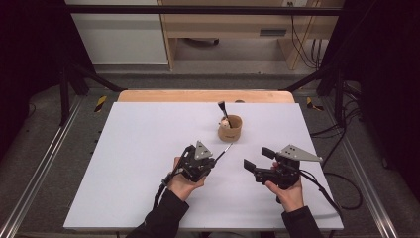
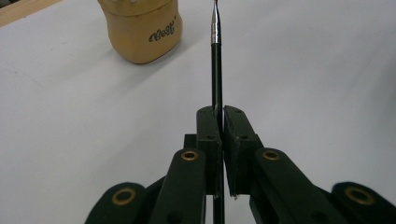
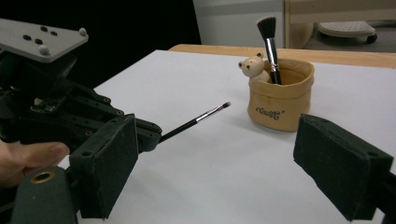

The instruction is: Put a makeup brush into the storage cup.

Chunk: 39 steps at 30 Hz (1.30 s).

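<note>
With the left tongs (image 2: pixel 219 114) clenched on the tail of the thin black silver-ferruled brush (image 2: pixel 215 70) above the white surface (image 1: pixel 138 148) and the right tongs (image 3: pixel 233 172) released, a misaimed tip could topple the tan fabric pot (image 1: pixel 230 128).

A white-topped table (image 1: pixel 129 163) carries one tan pouch-shaped holder (image 1: pixel 230 128) near its far edge.

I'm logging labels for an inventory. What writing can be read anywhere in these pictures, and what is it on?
"Best": dark script on the front of the tan brush pot, likely reading; the letters are small and slightly blurred.
Thin makeup brush held in the left gripper: no readable marking.
</note>
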Each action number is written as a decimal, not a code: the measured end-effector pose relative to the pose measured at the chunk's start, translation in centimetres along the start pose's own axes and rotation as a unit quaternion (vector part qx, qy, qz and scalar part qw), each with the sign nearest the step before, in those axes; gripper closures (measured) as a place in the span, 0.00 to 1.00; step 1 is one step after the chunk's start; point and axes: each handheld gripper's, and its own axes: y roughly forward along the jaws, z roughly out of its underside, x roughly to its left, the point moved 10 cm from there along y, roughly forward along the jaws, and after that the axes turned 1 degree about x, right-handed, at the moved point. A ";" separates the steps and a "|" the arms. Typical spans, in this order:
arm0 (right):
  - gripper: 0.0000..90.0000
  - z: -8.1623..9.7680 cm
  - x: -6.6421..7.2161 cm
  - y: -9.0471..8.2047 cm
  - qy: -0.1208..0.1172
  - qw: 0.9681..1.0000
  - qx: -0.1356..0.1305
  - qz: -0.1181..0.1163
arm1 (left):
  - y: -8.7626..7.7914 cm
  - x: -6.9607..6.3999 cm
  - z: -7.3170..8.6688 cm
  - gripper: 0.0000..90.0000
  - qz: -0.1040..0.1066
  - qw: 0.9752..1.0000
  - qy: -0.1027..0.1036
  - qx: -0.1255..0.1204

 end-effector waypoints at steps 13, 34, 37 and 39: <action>0.16 -0.9 1.2 1.0 0.014 1.000 0.000 -0.009 | -1.3 -0.1 0.7 0.95 -0.007 0.999 -0.027 -0.034; 0.24 -1.4 2.4 3.2 0.050 0.999 0.011 -0.014 | -2.9 -1.2 0.2 0.95 -0.017 0.996 -0.043 -0.077; 0.25 -1.3 2.4 3.3 0.053 0.998 0.010 -0.015 | -3.0 -1.4 0.0 0.95 -0.019 0.995 -0.043 -0.083; 0.26 -1.3 2.5 3.3 0.058 0.998 0.012 -0.019 | -3.1 -1.5 -0.2 0.95 -0.021 0.995 -0.041 -0.087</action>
